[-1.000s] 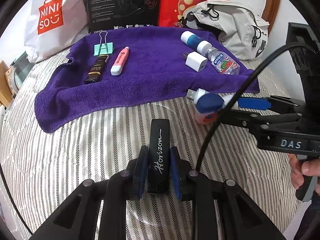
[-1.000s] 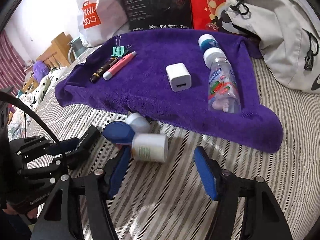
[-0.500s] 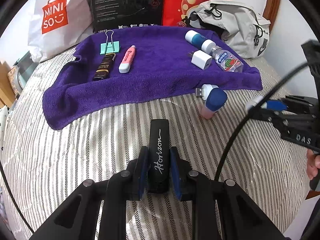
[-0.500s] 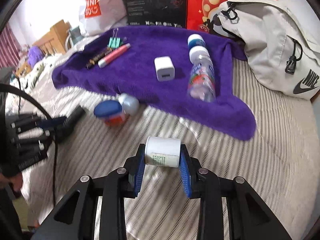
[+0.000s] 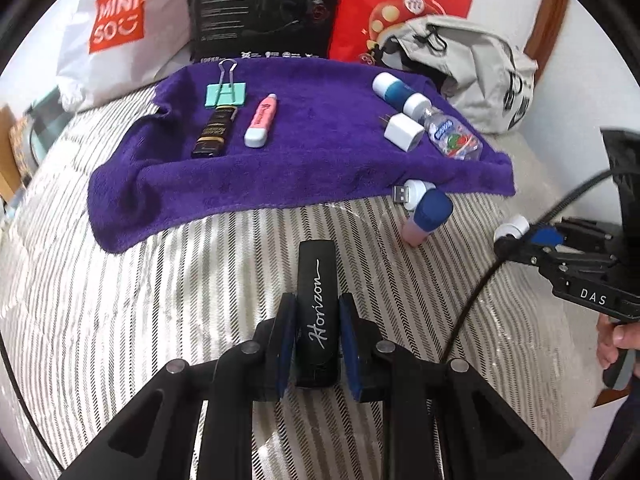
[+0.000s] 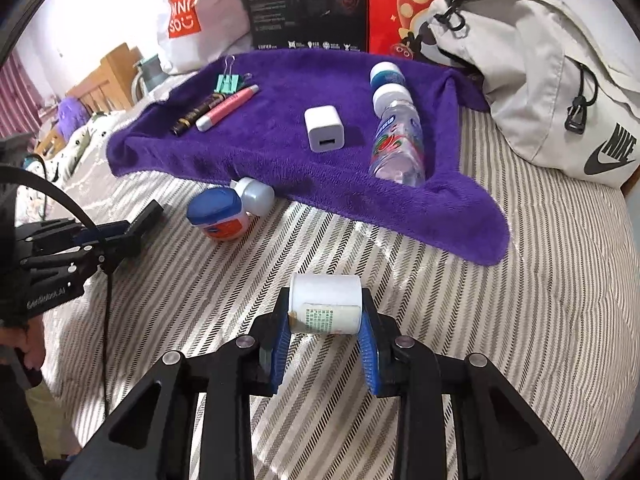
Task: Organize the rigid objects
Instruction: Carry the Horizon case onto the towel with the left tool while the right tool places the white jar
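A charger point(image 6: 324, 128) lies on the towel point(image 6: 280, 160), left of the bottle point(image 6: 398, 140).

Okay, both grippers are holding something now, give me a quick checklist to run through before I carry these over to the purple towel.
1. Left gripper clamped on the black Horizon case: ok, gripped on both sides.
2. Right gripper clamped on the white bottle: ok, held crosswise between the pads.
3. Free space on the purple towel: ok, a bare patch in the middle between the pink highlighter and the white charger.
4. Path over the blue-lidded jar at the towel's near edge: cannot tell clearance.
5. Cable between the grippers: not ok, it hangs near the carry path.
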{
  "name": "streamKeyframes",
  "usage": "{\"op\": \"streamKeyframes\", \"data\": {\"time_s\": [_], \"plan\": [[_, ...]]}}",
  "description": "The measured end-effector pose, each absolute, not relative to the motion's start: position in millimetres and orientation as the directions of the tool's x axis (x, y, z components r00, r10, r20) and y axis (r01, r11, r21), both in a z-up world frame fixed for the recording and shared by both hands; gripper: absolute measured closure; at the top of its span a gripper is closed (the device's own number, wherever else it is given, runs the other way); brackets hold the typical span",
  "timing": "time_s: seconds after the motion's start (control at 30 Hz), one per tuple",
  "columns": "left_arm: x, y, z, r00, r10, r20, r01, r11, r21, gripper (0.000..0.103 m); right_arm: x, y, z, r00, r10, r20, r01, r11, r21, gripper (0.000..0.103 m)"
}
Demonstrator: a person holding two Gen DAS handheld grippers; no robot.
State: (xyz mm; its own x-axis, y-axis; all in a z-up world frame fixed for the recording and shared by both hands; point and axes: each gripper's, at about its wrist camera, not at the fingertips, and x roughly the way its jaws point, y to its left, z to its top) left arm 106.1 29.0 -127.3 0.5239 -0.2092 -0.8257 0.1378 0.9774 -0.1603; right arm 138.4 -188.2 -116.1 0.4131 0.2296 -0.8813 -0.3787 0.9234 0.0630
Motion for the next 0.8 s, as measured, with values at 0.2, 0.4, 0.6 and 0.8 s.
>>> {"op": "streamKeyframes", "data": {"time_s": [0.2,0.4,0.6,0.8], "plan": [[105.8,41.9,-114.3,0.537,-0.216,-0.816,0.121,0.976,-0.179,0.082,138.3,-191.3,-107.3,0.401,0.263,-0.878,-0.387,0.917,0.099,0.072],[116.2,49.2,-94.4,0.564,-0.195,-0.803,0.112,0.981,-0.159,0.082,143.8,-187.4,-96.6,0.404,0.295,-0.866,-0.408,0.905,0.118,0.072],[136.3,52.0,-75.6,0.586,-0.184,-0.79,0.119,0.983,-0.14,0.082,158.8,-184.1,-77.6,0.426,0.328,-0.843,-0.426,0.895,0.133,0.072],[168.2,51.0,-65.9,0.591,-0.201,-0.781,0.133,0.98,-0.151,0.082,180.2,-184.9,-64.0,0.453,0.331,-0.828,-0.427,0.896,0.124,0.072]]}}
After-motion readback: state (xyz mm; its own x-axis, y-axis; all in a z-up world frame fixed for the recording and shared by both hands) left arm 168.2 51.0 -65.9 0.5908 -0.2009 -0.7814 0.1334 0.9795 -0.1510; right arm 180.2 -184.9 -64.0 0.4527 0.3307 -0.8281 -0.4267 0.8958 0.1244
